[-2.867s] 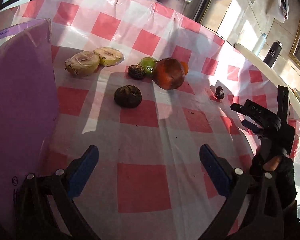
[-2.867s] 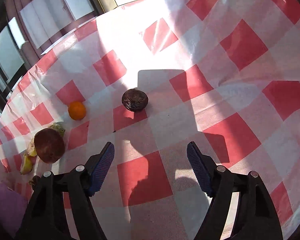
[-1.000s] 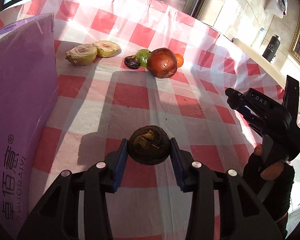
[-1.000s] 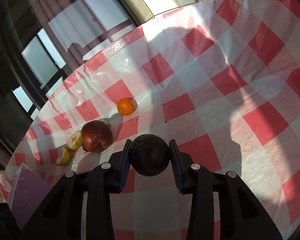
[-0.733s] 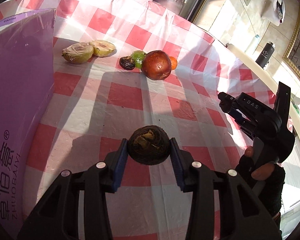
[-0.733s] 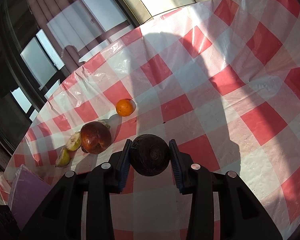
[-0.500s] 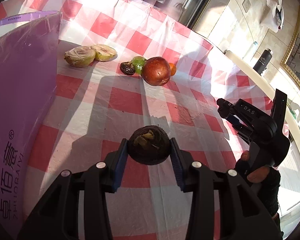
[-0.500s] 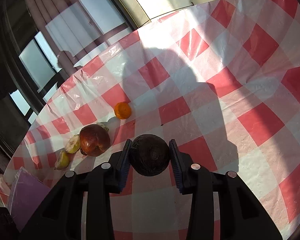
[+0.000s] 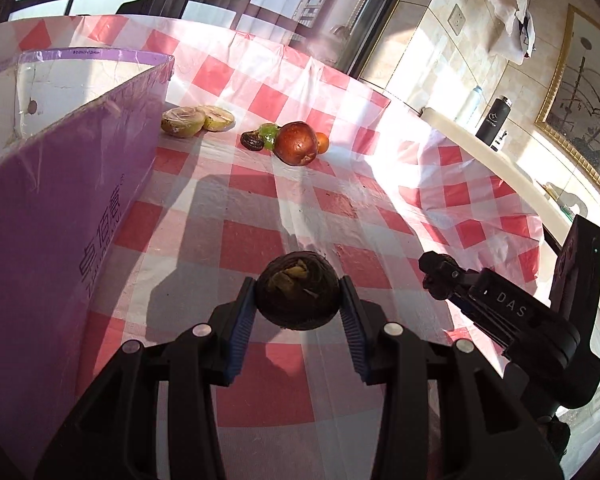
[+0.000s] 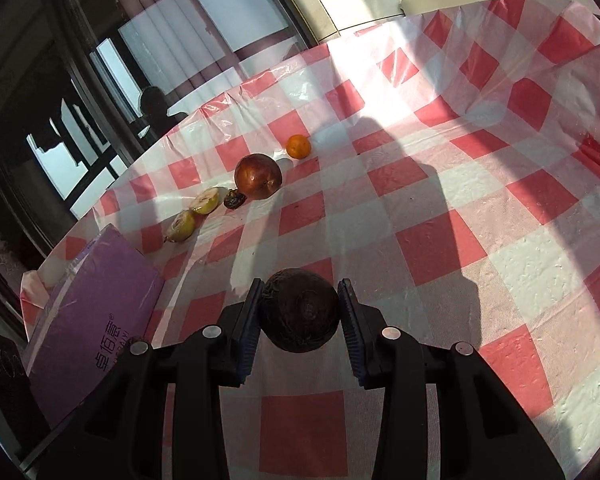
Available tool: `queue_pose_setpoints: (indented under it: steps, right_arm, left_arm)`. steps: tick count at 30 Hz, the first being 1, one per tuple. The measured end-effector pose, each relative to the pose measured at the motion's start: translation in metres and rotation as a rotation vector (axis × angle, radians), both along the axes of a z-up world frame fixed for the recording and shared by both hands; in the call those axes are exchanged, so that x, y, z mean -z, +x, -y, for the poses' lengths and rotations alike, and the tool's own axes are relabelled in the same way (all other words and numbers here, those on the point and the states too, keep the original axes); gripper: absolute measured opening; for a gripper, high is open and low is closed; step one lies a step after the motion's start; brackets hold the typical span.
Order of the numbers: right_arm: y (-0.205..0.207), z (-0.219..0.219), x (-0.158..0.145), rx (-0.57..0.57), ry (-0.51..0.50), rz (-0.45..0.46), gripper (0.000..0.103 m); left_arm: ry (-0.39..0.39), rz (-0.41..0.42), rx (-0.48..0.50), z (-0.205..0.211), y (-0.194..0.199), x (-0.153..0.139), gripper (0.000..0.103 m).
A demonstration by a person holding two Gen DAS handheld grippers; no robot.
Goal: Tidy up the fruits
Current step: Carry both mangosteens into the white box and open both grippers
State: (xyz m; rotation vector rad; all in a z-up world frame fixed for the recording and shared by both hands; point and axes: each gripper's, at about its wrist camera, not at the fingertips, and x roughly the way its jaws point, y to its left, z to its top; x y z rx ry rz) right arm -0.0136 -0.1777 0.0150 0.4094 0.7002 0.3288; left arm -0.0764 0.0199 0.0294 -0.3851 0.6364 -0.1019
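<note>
My left gripper (image 9: 298, 300) is shut on a dark brown round fruit (image 9: 296, 296) and holds it above the checked tablecloth (image 9: 252, 248). My right gripper (image 10: 300, 312) is shut on a second dark round fruit (image 10: 299, 314), also lifted. Far off lie a red-brown pomegranate (image 9: 297, 143) (image 10: 258, 176), a small orange (image 9: 322, 142) (image 10: 298, 146), a green fruit (image 9: 269, 133), a small dark shrivelled fruit (image 9: 252, 141) (image 10: 234, 200) and two pale halved fruits (image 9: 196, 118) (image 10: 194, 213). A purple box (image 9: 52, 208) (image 10: 88, 312) stands at the left of both grippers.
The right gripper's body (image 9: 512, 320) shows at the right of the left wrist view. A pale ledge (image 9: 480, 148) with a black bottle (image 9: 494, 120) lies beyond the table's far right edge. Windows line the far side.
Both grippers closed on a dark fruit each and lifted them off the cloth. Over the last second both have risen further, and the fruit pile looks farther away.
</note>
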Motion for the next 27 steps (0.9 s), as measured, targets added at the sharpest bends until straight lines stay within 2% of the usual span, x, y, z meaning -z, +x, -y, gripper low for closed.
queue_pose_setpoints:
  steps: [10,17,22,27]
  right_arm:
    - [-0.024,-0.015,-0.002,-0.057,-0.019,0.009,0.038]
    - [-0.033,-0.026,-0.017,-0.113,-0.011,0.045,0.038]
    - [-0.042,-0.042,-0.033,-0.163,-0.001,0.079,0.038]
    - [-0.062,-0.072,-0.062,-0.25,-0.009,0.159,0.038]
  left_arm:
    - [0.004,0.016,0.014,0.005,-0.028,-0.007,0.042]
    - [0.037,0.102,0.024,0.012,-0.045,-0.036,0.042]
    - [0.073,0.18,-0.013,0.007,-0.062,-0.062,0.042]
    - [0.114,0.277,-0.076,-0.011,-0.088,-0.095,0.042]
